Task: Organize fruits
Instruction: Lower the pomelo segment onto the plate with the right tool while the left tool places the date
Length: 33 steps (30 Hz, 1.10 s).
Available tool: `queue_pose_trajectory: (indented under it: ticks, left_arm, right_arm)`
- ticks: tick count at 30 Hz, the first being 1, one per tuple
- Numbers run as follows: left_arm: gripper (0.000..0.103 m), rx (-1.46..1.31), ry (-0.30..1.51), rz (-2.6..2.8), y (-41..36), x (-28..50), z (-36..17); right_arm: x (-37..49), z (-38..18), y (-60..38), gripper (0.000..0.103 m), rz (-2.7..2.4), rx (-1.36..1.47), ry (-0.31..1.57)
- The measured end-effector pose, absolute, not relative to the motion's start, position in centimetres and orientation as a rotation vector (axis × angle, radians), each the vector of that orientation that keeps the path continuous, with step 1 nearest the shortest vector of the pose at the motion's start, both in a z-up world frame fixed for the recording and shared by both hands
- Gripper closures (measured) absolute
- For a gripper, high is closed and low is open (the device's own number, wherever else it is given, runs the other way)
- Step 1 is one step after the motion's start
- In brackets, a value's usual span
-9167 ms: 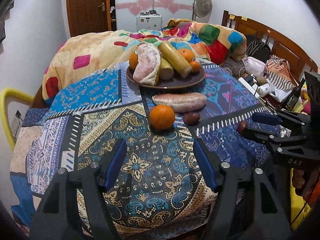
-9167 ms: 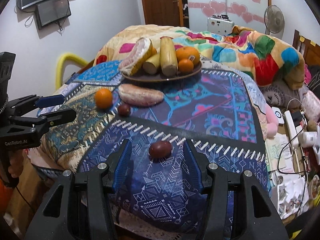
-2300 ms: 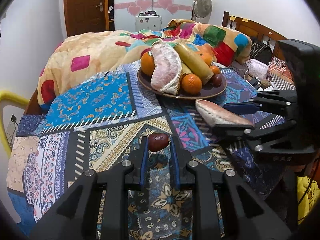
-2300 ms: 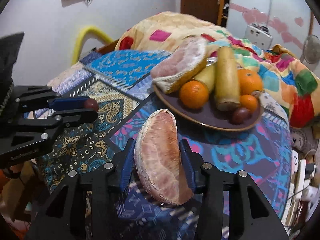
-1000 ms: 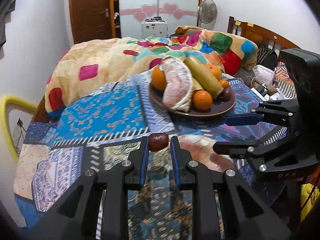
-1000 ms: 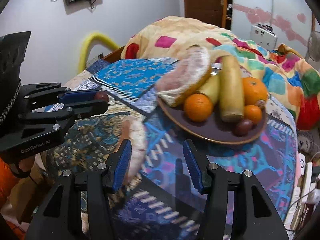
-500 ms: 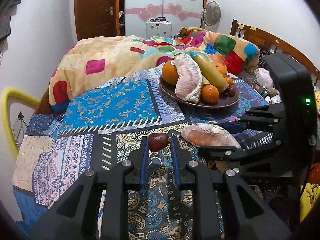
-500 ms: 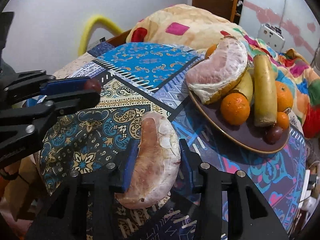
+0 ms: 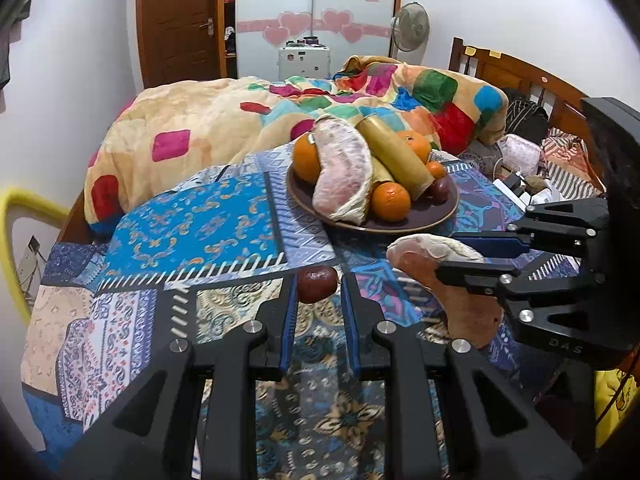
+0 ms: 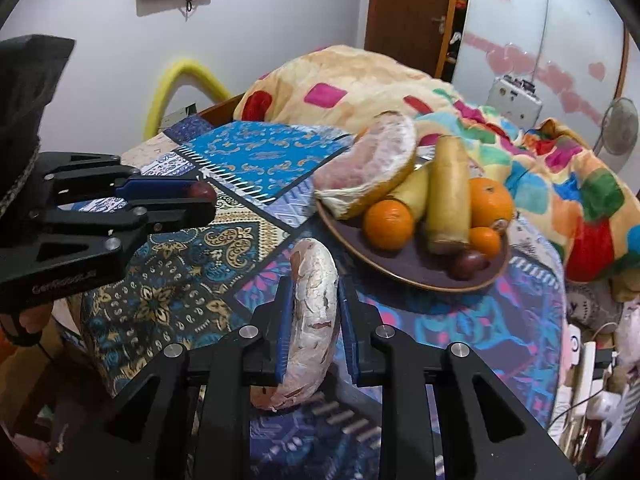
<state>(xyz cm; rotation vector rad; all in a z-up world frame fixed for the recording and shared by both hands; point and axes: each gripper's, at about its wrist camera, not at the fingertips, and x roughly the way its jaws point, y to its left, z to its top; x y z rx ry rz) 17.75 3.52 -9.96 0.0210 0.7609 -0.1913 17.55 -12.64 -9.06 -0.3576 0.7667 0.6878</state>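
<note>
The left gripper (image 9: 318,286) is holding a small dark fruit (image 9: 317,283); its fingers are closed on the fruit at the very tips, above the near part of the table (image 9: 192,224). To the right, the right gripper (image 10: 312,312) is clamping a pomelo wedge (image 10: 310,320) on edge, its fingers closed tight on both flat sides, just near of the plate (image 10: 404,272). The plate is standing at the far side of the table and is already carrying another wedge, oranges, two long yellow pieces and a dark fruit.

I think both pieces are going to the plate. The wedge is heavy and soft, so it is better to carry it level, lower it into the free near part of the plate, and open only when it is resting. The small fruit can roll, so it should be released low, against the other fruits.
</note>
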Motion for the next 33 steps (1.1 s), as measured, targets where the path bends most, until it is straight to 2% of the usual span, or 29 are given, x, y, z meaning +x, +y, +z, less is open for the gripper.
queue_pose_trajectory:
  ticks: [13, 29, 33]
  left_arm:
    - [0.082, 0.047, 0.762, -0.239, 0.2, 22.0, -9.3]
    - [0.082, 0.075, 0.822, -0.249, -1.8, 25.9, -11.5]
    - [0.074, 0.066, 0.830, -0.252, -1.8, 26.2, -11.7]
  right_arm:
    - [22.5, -6.0, -15.7, 0.083, 0.582, -0.214, 0.676]
    - [25.8, -7.3, -15.2, 0.083, 0.561, -0.245, 0.658]
    - [26.3, -7.6, -15.2, 0.080, 0.551, -0.249, 0.682]
